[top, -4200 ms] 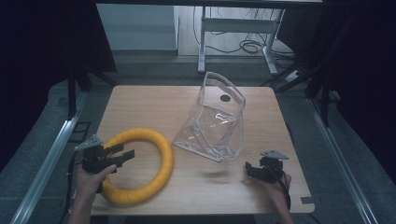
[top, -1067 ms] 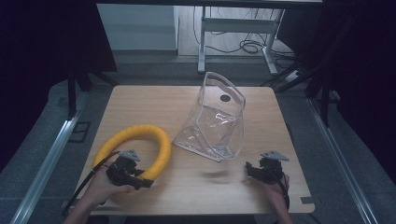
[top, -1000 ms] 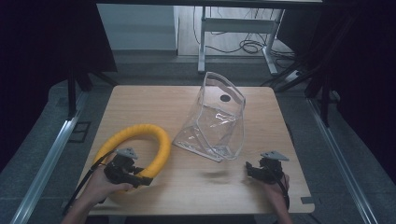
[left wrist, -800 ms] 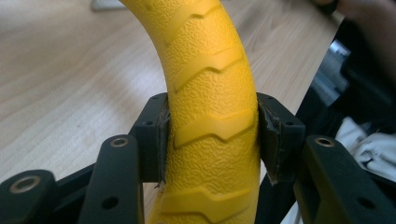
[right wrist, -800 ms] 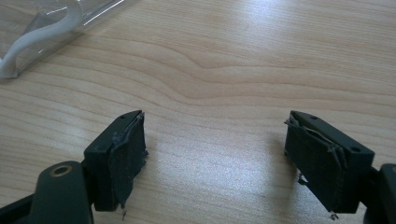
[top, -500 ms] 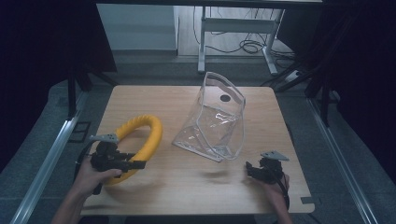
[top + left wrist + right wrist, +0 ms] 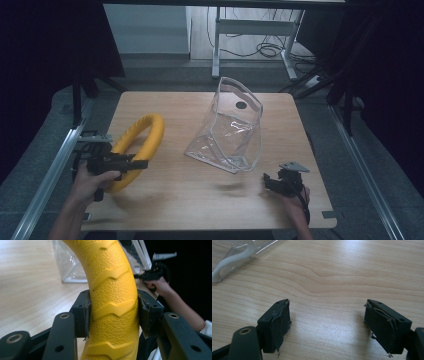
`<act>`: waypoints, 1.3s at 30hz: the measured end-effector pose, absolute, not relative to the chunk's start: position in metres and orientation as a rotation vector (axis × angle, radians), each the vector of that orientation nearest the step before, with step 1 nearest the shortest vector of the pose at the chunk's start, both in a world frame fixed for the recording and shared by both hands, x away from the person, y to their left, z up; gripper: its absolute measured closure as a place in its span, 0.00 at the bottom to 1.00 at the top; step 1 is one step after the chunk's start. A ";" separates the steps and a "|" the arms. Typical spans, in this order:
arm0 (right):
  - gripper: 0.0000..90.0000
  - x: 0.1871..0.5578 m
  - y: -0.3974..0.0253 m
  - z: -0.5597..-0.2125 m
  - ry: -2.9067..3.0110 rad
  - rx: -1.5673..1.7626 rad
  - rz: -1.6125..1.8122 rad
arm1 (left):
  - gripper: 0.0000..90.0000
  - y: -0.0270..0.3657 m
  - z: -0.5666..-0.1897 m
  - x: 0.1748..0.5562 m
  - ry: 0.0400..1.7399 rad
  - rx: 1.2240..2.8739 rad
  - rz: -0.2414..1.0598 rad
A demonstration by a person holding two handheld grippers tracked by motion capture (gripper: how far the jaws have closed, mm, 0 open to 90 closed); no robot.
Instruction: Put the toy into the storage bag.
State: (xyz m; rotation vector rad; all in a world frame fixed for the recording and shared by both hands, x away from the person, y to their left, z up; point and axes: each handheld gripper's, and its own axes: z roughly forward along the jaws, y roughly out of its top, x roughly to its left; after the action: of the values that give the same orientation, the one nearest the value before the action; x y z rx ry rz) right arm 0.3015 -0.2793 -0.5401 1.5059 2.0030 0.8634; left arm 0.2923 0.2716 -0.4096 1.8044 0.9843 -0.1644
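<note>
The left claw (image 7: 141, 163) is clamped on the yellow ring (image 7: 138, 147), its jaws pressed against both sides of the tube; in the left gripper view the pads (image 7: 86, 315) bite into the ring's (image 7: 112, 300) pebbled, chevron-ribbed surface. In the high view the ring stands tilted up on the left part of the wooden worktop (image 7: 200, 195), its near arc in the claw and its far arc curving away toward the worktop's back. The person's left hand (image 7: 92, 177) holds that gripper close to the left edge. A clear plastic bag (image 7: 230, 127) stands upright near the middle of the worktop, apart from the ring, with a dark round spot on its upper wall and its base spread toward the front. The right claw (image 7: 268, 181) sits near the front right corner, held by the right hand (image 7: 292, 197), its jaws spread wide with nothing between them; the right gripper view shows only bare wood (image 7: 337, 277) between the worn pads (image 7: 280, 320), and a corner of the bag (image 7: 234, 252) at the upper left. The left gripper view also catches the right hand (image 7: 160, 286) and its gripper beyond the bag (image 7: 67, 265).
</note>
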 end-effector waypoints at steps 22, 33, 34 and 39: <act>0.24 0.302 -0.280 -0.540 2.001 1.505 0.865 | 0.57 0.299 -0.387 0.302 0.974 1.463 -0.142; 0.24 0.302 -0.280 -0.540 2.002 1.502 0.862 | 0.57 0.286 -0.379 0.306 0.948 1.380 -0.141; 0.24 0.301 -0.280 -0.540 2.003 1.504 0.862 | 0.57 0.282 -0.379 0.306 0.952 1.368 -0.133; 0.24 0.302 -0.280 -0.540 2.001 1.504 0.862 | 0.57 0.272 -0.376 0.307 0.948 1.346 -0.115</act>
State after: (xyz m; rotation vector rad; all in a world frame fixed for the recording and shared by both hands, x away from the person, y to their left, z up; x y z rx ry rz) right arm 0.3016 -0.2798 -0.5401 1.5040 2.0009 0.8618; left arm 0.3074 0.2716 -0.3759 1.3464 0.9479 -0.1154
